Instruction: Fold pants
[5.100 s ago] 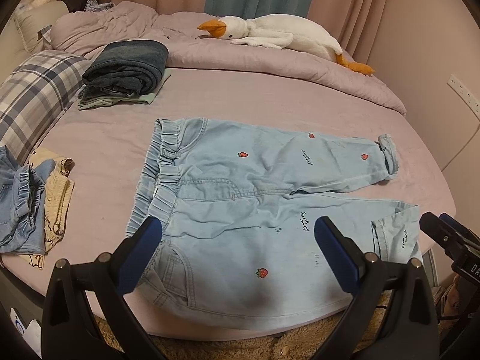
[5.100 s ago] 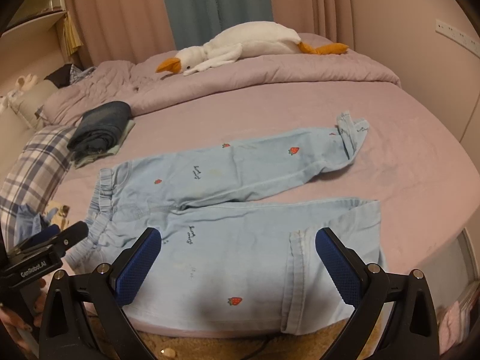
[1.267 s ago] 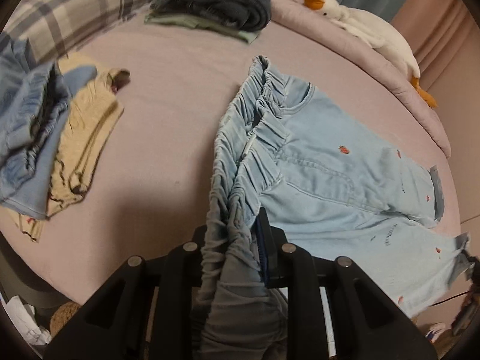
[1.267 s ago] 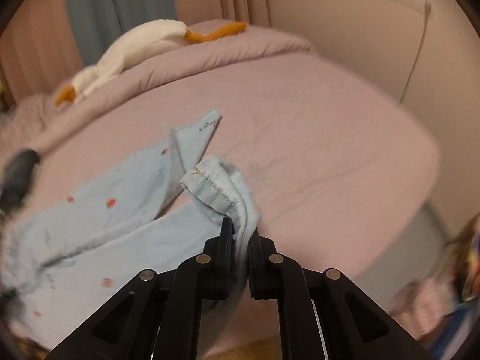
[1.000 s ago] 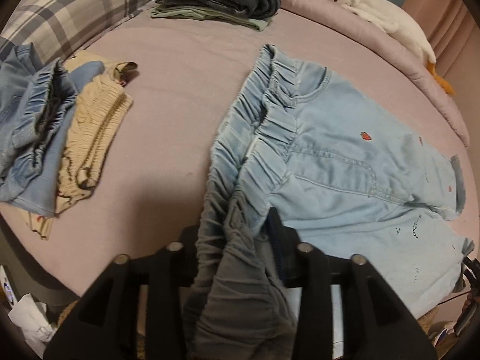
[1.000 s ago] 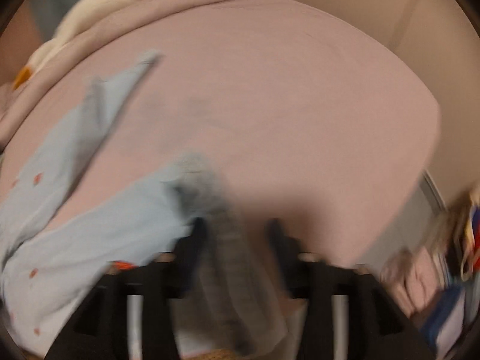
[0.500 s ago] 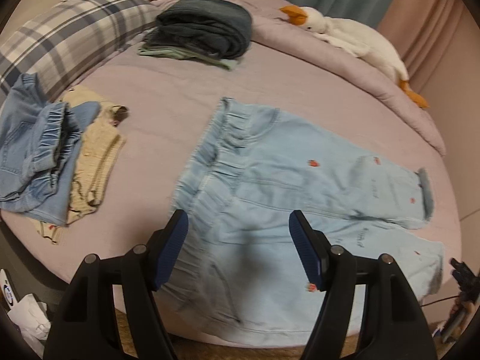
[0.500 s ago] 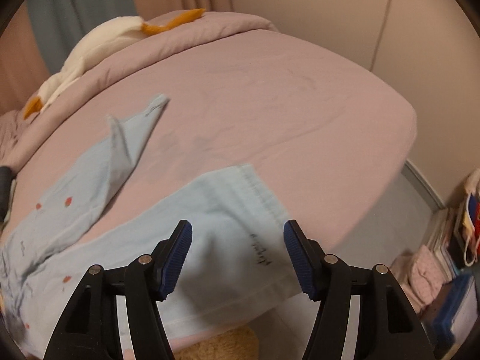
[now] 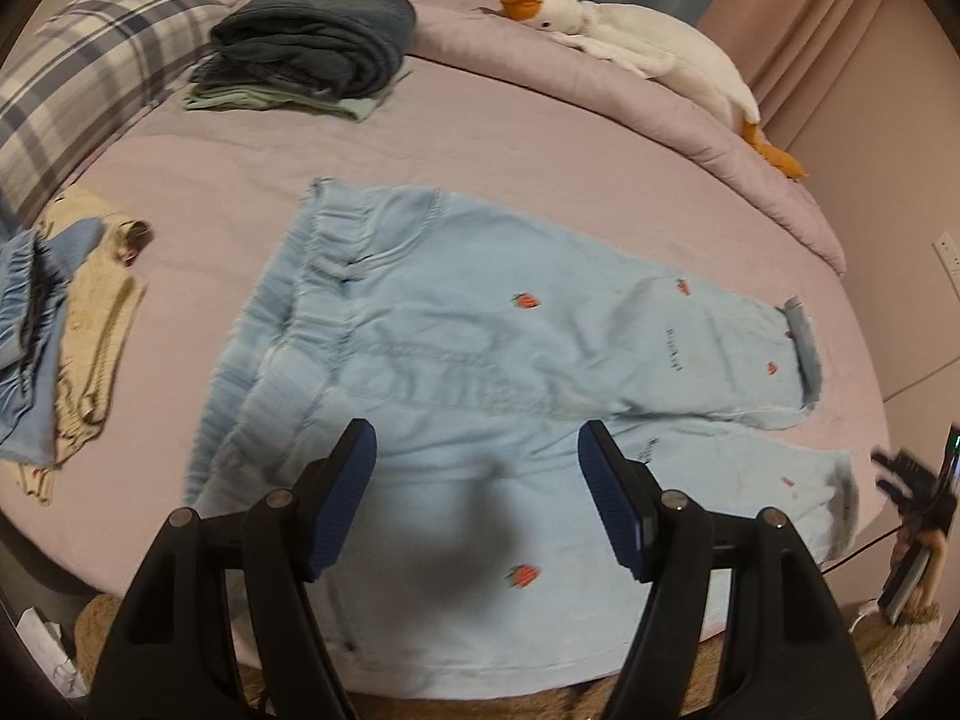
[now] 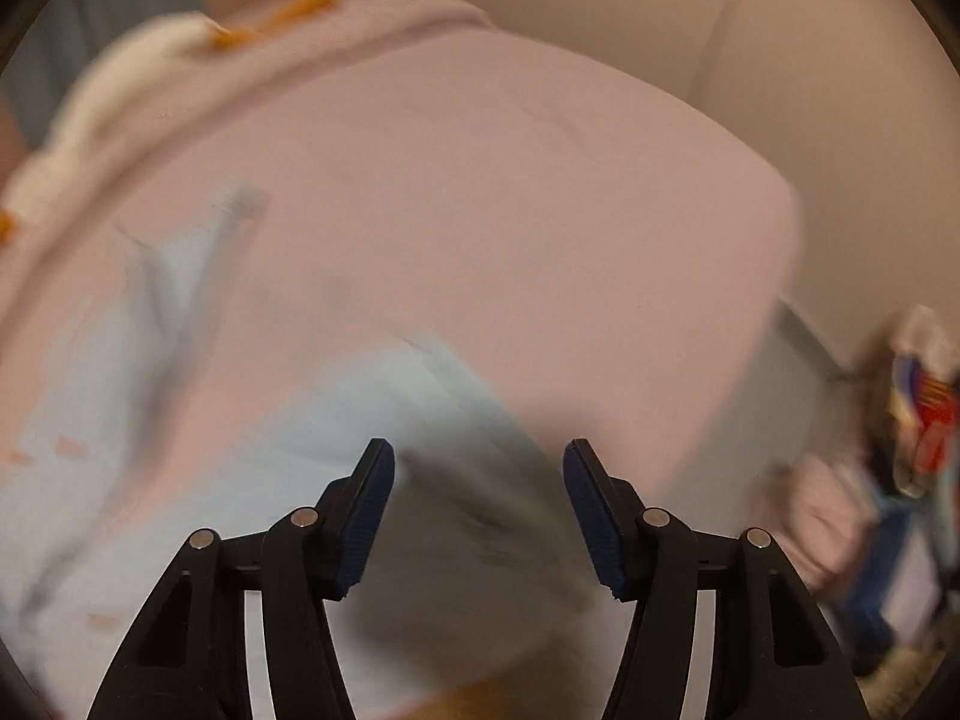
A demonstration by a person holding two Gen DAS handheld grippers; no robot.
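Left wrist view: both the left tool (image 9: 477,492) and right tool (image 10: 478,507) have just released the pants (image 9: 480,354), which lie flat on the bed (image 9: 510,138), ready for folding.

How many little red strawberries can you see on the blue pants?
5 on the pants: one on the upper leg near the waistband, two toward that leg's cuff, two on the nearer leg. Folds or the left gripper may hide more.
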